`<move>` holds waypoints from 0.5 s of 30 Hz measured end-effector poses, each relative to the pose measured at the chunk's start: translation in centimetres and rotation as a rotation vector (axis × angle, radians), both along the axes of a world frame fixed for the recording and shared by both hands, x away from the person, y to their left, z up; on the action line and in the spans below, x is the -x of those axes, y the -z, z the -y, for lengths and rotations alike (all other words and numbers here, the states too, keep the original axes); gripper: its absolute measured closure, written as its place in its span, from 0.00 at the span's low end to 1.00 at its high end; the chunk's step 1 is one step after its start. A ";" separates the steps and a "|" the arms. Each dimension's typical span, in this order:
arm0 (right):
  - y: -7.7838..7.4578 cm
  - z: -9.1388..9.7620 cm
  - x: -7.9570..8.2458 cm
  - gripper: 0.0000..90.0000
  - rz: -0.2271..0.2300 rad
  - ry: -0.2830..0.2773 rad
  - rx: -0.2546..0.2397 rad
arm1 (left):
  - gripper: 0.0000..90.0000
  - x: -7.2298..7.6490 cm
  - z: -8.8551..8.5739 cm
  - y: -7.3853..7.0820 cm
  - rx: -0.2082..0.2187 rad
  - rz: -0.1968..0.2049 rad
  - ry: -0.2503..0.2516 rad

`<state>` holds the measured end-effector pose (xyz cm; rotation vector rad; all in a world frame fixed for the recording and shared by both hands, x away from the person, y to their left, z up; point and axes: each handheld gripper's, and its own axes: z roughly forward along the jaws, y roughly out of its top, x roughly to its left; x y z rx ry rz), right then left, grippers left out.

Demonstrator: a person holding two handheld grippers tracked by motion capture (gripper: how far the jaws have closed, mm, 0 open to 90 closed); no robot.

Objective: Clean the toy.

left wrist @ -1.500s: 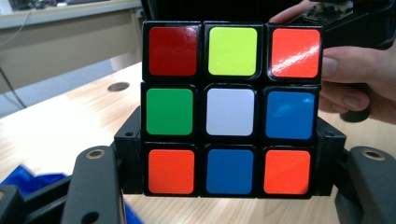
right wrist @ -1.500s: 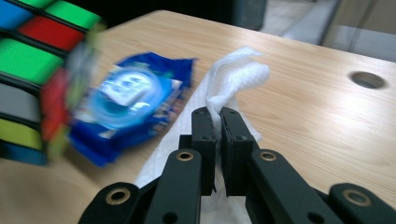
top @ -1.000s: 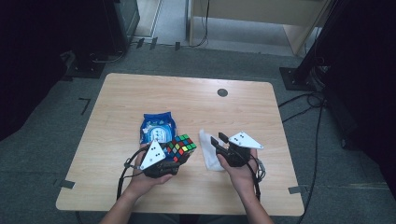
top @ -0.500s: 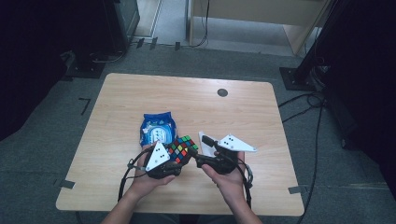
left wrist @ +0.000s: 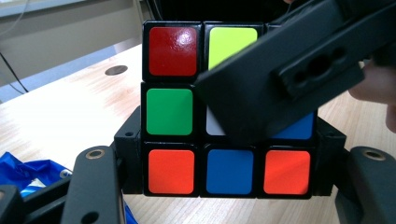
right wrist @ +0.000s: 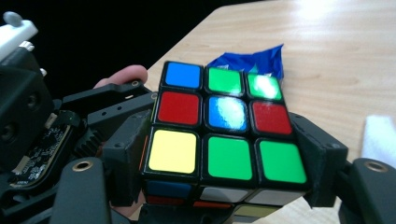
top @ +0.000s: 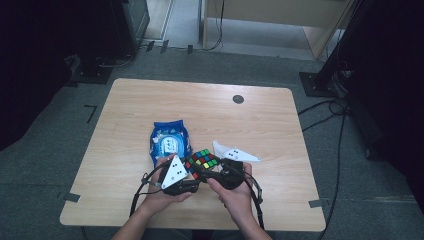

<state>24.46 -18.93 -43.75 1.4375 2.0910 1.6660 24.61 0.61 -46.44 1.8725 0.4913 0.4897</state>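
A scrambled puzzle cube (top: 202, 160) is held just above the wooden table (top: 260, 120) near its front edge. My left gripper (top: 192, 169) is shut on it, its pads clamping the bottom row of the face (left wrist: 170, 112) turned to that camera. My right gripper (top: 214, 170) comes in from the right. Its jaws have just been closing with the cube (right wrist: 224, 116) between them, and their pads now press on the two sides of the nearest layer. In the left gripper view, one black jaw of the right gripper crosses the cube's upper right.
A blue wipes packet (top: 170, 140) lies just behind the cube on the left. A white cloth (right wrist: 379, 137) lies on the table to the right of the cube. A round cable hole (top: 238, 99) sits in the far part of the table.
My right gripper has moved left from above the white cloth to the cube, and its jaws now stand around it. The left gripper has kept the cube still.
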 end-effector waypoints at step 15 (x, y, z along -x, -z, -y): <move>-0.6 0.8 -0.1 0.38 -0.043 0.007 -0.021 | 0.36 -0.2 -0.2 0.1 0.013 -0.014 0.052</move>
